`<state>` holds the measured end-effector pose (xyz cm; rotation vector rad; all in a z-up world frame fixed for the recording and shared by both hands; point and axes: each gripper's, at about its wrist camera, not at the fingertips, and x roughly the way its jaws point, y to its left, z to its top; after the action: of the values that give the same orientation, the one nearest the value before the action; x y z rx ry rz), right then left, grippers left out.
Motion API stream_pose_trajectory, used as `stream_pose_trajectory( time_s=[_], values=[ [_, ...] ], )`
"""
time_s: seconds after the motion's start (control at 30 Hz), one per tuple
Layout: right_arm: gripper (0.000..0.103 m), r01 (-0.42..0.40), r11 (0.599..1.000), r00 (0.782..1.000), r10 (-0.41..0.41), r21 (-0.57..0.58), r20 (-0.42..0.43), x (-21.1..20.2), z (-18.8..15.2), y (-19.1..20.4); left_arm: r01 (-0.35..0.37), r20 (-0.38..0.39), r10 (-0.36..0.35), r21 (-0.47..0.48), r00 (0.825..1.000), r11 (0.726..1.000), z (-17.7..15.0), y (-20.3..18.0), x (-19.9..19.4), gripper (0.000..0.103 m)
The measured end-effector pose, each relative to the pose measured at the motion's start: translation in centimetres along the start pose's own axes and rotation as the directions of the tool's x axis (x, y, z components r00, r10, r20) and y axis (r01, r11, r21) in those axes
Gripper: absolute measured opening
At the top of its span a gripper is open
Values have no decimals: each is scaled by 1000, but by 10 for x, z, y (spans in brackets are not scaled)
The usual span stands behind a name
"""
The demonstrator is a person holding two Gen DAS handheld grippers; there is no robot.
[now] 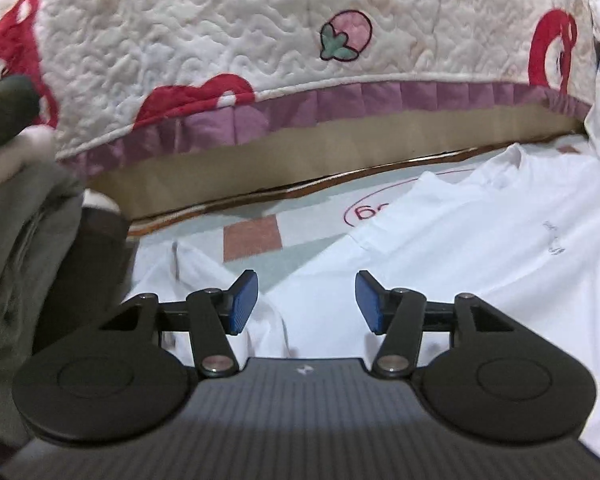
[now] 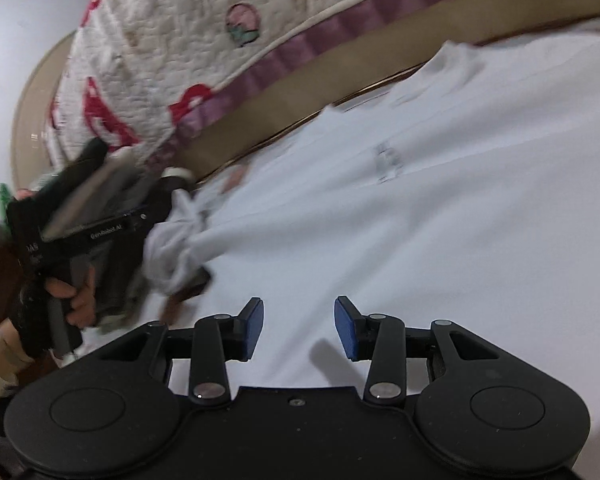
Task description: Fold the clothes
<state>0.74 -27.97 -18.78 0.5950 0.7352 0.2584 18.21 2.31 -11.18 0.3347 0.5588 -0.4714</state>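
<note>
Both tools stand with their blue pads parted about halfway. Nothing lies between the pads of the left tool (image 1: 306,302), which hangs over the near left part of a white T-shirt (image 1: 480,248); the right tool (image 2: 299,328) hangs over the shirt's broad middle (image 2: 440,208) with its gap likewise bare, casting a small shadow on the cloth.

From the right wrist view, the left tool (image 2: 198,276) appears at the left edge, gripped by a hand (image 2: 74,300), and a bunched sleeve (image 2: 176,240) of the shirt sits right at its front. That part of the picture is blurred, so whether the pads touch the sleeve cannot be told there.

Under the shirt lies a pale patterned mat (image 1: 260,208) with a brown-pink square (image 1: 252,238) and a red oval outline with writing (image 1: 370,210), half covered by the shirt's edge. A small grey print (image 1: 554,240) marks the shirt's chest.

Beyond the mat's far edge rises a tan band (image 1: 300,152), and above it hangs a quilted white cover (image 1: 228,28) with a purple ruffle (image 1: 380,94), red shapes and a pink strawberry (image 1: 344,36). Grey-green fabric (image 1: 32,240) is heaped at the mat's left edge. Farther left, in the right wrist view, a plain pale wall (image 2: 28,4) shows.
</note>
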Motion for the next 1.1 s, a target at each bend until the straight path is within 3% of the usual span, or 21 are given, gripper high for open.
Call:
stream_pose_trajectory(
  time_s=[0.03, 0.13, 0.2, 0.23, 0.3, 0.33, 0.43, 0.57, 0.6, 0.67, 0.7, 0.83, 0.97, 1.1],
  values=[
    [46, 16, 1000, 1000, -16, -10, 5, -2, 2, -1, 6, 11, -6, 28, 1000, 1000, 5, -1, 5, 51],
    [46, 45, 998, 999, -45, -46, 7, -1, 11, 3, 36, -70, -33, 42, 997, 998, 22, 0, 30, 50],
    [46, 31, 997, 999, -28, -64, 45, 0, 27, 14, 81, -134, -82, -14, 988, 997, 25, 8, 41, 50],
    [51, 21, 997, 998, -16, -73, 67, 0, 36, 21, 85, -167, -89, -30, 982, 996, 24, 11, 46, 50],
    [63, 10, 995, 995, -1, -101, 97, 7, 59, 36, 44, -232, -45, -12, 972, 999, 17, 15, 51, 50],
    [64, 12, 992, 995, 0, -124, 99, 15, 77, 46, 14, -242, -12, 6, 970, 1000, 12, 18, 51, 51],
    [64, 68, 983, 996, -57, -168, 70, 57, 129, 68, -42, -239, 42, 8, 970, 999, -4, 31, 48, 52],
    [63, 119, 971, 991, -130, -207, -36, 131, 182, 70, -99, -199, 88, -41, 976, 994, -18, 57, 38, 53],
    [63, 143, 963, 985, -162, -226, -65, 151, 193, 68, -93, -180, 83, -52, 980, 994, -22, 63, 34, 54],
    [63, 201, 948, 966, -233, -247, -107, 180, 206, 60, -3, -120, -10, -105, 993, 994, -29, 79, 28, 61],
    [62, 221, 944, 957, -258, -245, -132, 193, 212, 55, 43, -107, -56, -123, 993, 992, -34, 86, 26, 63],
    [62, 248, 953, 936, -281, -172, -211, 229, 221, 30, 64, -160, -89, -154, 983, 986, -50, 101, 32, 63],
    [62, 278, 917, 920, -340, -287, -194, 244, 213, 41, 76, -206, -131, -252, 970, 965, -60, 116, 40, 65],
    [68, 329, 863, 898, -411, -383, -156, 254, 203, 50, 79, -208, -139, -274, 968, 959, -61, 115, 43, 69]
  ],
)
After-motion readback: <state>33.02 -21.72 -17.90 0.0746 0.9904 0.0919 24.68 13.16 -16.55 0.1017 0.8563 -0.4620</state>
